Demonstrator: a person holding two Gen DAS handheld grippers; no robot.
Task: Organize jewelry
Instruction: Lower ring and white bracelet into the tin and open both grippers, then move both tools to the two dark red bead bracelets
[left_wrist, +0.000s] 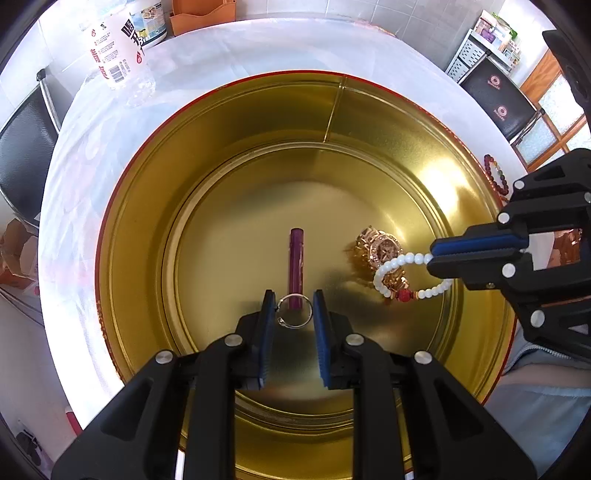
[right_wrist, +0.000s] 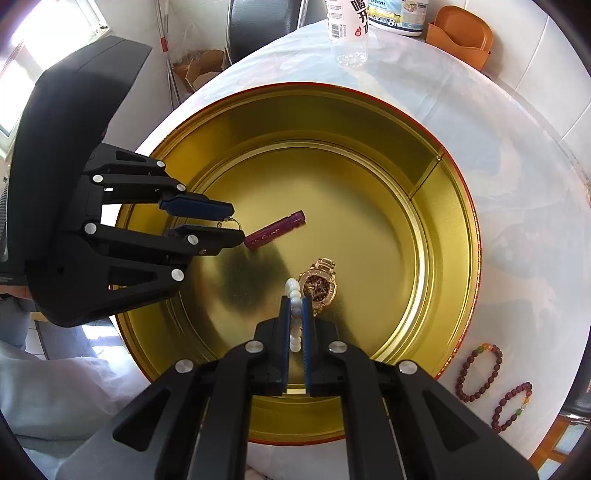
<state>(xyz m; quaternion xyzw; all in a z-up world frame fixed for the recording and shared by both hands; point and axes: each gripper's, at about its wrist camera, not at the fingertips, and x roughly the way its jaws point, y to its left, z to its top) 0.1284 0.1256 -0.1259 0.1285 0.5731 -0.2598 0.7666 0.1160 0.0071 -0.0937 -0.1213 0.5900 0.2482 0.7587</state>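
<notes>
Gold tin (left_wrist: 221, 155) fills the middle of both views, with a purple tube (left_wrist: 296, 266) and a gold watch (left_wrist: 382, 254) lying on its floor. Low centre in its own view, the left hand-held gripper (left_wrist: 294, 312) pinches a silver ring (left_wrist: 294, 312); at right, the right hand-held gripper (left_wrist: 476, 254) is clamped on a white bead bracelet (left_wrist: 391, 273) that dangles over the watch. Best to lower each piece near the floor before letting go (beads bounce), clear of the watch.
</notes>
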